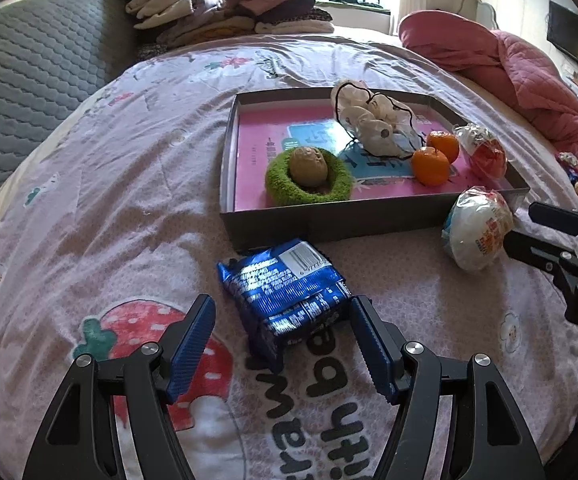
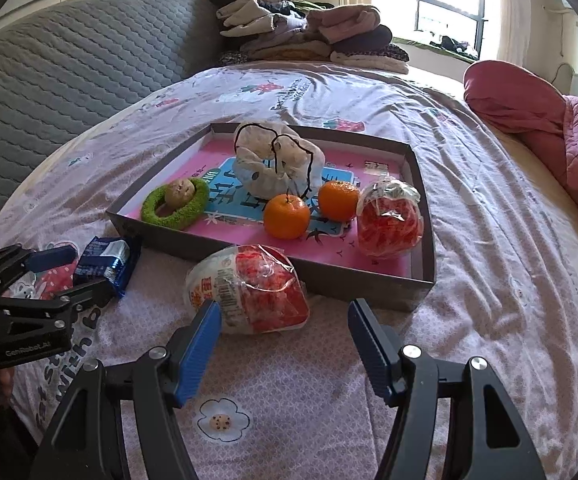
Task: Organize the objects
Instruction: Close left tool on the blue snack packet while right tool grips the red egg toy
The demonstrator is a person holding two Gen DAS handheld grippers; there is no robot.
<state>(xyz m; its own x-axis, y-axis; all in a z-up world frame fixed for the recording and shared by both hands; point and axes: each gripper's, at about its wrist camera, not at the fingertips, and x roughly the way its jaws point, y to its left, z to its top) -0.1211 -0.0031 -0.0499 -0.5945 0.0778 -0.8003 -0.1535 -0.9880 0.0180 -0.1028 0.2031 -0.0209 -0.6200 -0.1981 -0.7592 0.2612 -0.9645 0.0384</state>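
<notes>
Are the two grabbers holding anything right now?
No. The left gripper stands open around the blue foil snack packet; the right gripper stands open by the egg-shaped plastic-wrapped treat.

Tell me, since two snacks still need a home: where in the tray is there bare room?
Free: the tray's far-right corner, and the left strip behind the green ring. Crowded: the near right, around both oranges, the mesh bag and wrapped egg.

Blue snack pkt (image 1: 289,296) flat; wrapped egg (image 2: 249,290) beside tray (image 2: 329,276).

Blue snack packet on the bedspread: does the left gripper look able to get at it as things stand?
Probably yes. The left gripper is open, the blue snack packet lies partly between its fingers, nothing covers it, and the tray sits behind it.
</notes>
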